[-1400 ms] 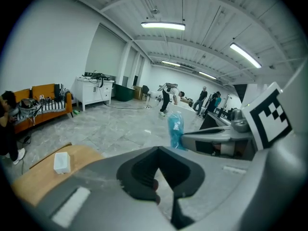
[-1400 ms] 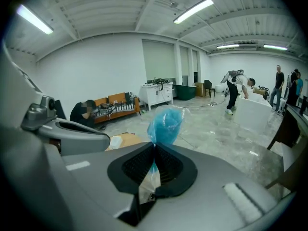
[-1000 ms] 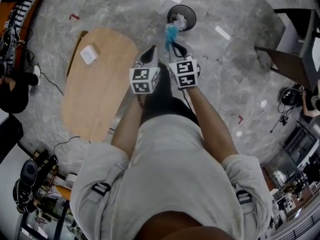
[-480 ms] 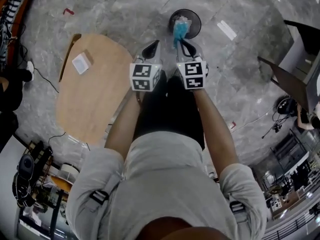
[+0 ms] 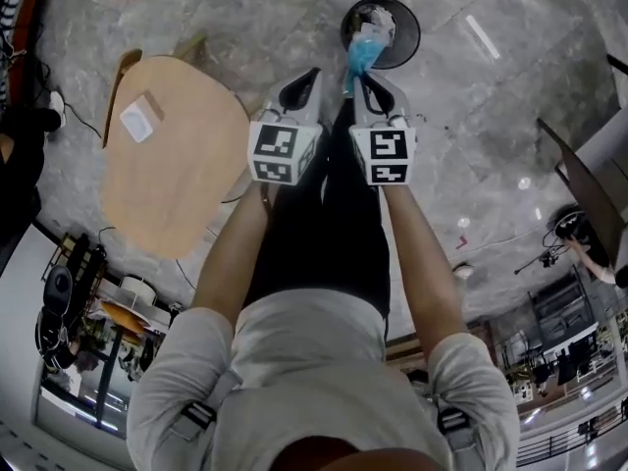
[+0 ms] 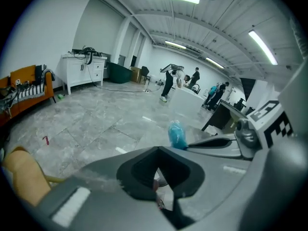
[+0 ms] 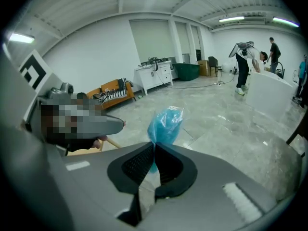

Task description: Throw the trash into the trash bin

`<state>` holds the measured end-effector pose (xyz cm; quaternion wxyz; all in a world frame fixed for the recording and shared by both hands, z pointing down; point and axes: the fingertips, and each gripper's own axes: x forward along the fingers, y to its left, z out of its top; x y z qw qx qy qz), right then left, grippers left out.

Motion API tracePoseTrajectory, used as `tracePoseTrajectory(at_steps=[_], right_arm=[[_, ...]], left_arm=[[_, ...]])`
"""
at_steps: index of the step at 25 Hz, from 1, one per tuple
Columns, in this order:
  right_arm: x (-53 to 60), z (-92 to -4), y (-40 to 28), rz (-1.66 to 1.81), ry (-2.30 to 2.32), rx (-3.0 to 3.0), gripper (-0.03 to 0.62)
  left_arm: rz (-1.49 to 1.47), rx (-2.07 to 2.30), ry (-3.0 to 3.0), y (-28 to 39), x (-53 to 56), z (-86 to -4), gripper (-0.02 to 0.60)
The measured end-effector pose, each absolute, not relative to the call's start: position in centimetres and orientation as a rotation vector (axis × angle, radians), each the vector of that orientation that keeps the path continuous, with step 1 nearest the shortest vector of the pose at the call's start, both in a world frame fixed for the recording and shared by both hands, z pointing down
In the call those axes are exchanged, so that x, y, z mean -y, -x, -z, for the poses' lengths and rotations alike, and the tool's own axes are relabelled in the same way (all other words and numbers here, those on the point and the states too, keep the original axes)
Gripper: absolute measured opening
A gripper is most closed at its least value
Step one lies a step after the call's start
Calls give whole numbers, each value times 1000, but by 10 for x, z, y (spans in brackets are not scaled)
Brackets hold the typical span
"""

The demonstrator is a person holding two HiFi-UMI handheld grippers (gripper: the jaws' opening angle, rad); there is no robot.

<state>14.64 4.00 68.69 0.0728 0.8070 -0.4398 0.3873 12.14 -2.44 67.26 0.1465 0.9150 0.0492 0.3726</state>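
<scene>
Right claw [image 5: 357,75] pinches a crinkly blue plastic wrapper [image 5: 361,55]; a round black bin [image 5: 411,35] lies just beyond its tip. Left claw [image 5: 310,75] is pressed together, empty.

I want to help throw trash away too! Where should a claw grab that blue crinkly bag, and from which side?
Grab its thin, bunched end, coming straight at that end, as the right claw does now. The blue bag narrows there, so the shut jaws pinch it tight, and the puffy part sticks out in front.
</scene>
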Motion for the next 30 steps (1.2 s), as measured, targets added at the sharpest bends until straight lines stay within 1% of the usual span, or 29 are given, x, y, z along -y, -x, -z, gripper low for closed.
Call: tracePoseTrajectory(at_steps=[10, 18, 26, 28, 30], right_arm=[[-69, -800, -175, -1271, -2355, 1270, 18], [-68, -860, -193, -1263, -2338, 1284, 18], [-88, -962, -214, -1469, -2299, 1156, 18], [-91, -975, -221, -1500, -2311, 1124, 32], [-93, -981, -227, -1505, -2313, 1109, 87]], left_arm=[[-1137, -173, -2582, -153, 2, -777, 19], [-1129, -198, -2583, -171, -3, -841, 19], [-1182, -269, -2548, -176, -20, -912, 18], [-1188, -267, -2539, -176, -22, -922, 18], [-1200, -270, -2531, -176, -23, -926, 19]])
